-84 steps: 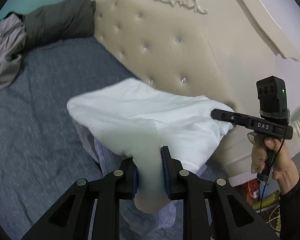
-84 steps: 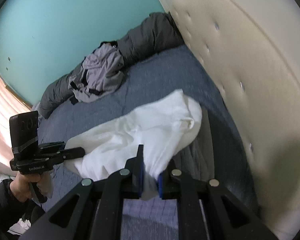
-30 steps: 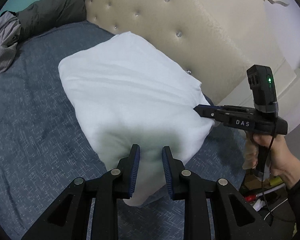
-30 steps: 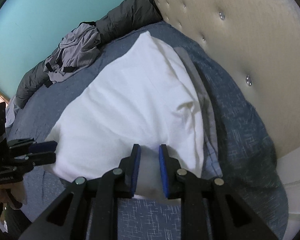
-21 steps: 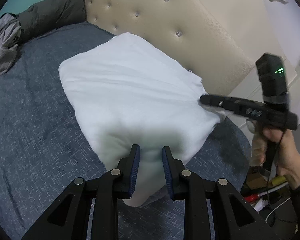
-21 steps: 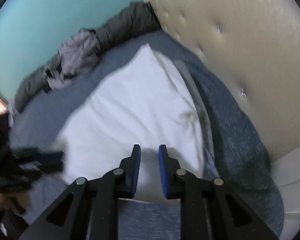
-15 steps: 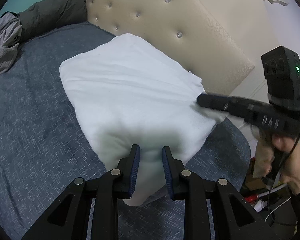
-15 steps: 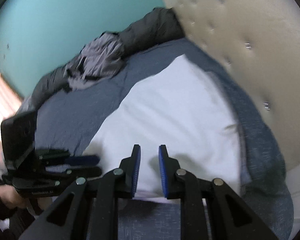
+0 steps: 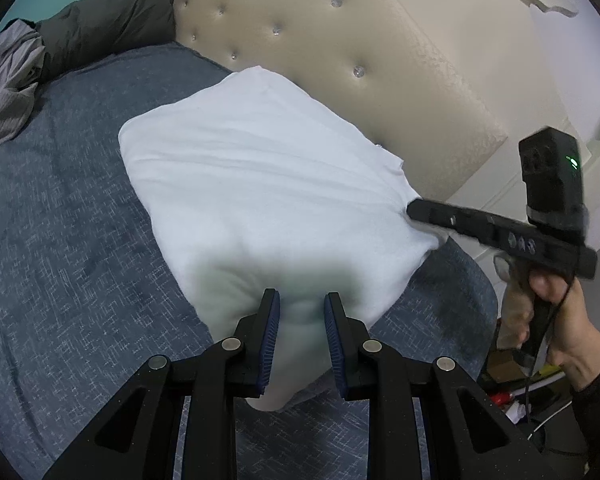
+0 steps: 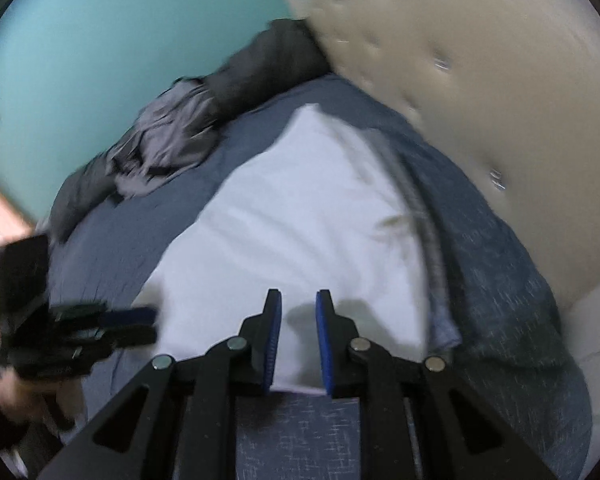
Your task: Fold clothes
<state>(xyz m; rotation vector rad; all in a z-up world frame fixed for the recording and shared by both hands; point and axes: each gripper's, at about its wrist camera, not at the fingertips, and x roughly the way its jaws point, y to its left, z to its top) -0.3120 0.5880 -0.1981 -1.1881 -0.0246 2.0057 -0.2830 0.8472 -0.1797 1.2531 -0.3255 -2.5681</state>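
Since earlier, right gripper (image 10: 297, 336) is lifting clear of white garment (image 9: 260, 184) on bed (image 9: 60, 240), jaws narrow, empty; left gripper (image 9: 298, 336) is pinching its corner, risking dragging the fold askew.

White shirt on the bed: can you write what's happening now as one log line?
white shirt: folded flat on bed | left hand-held gripper: near edge between pads | right hand-held gripper: above shirt, open
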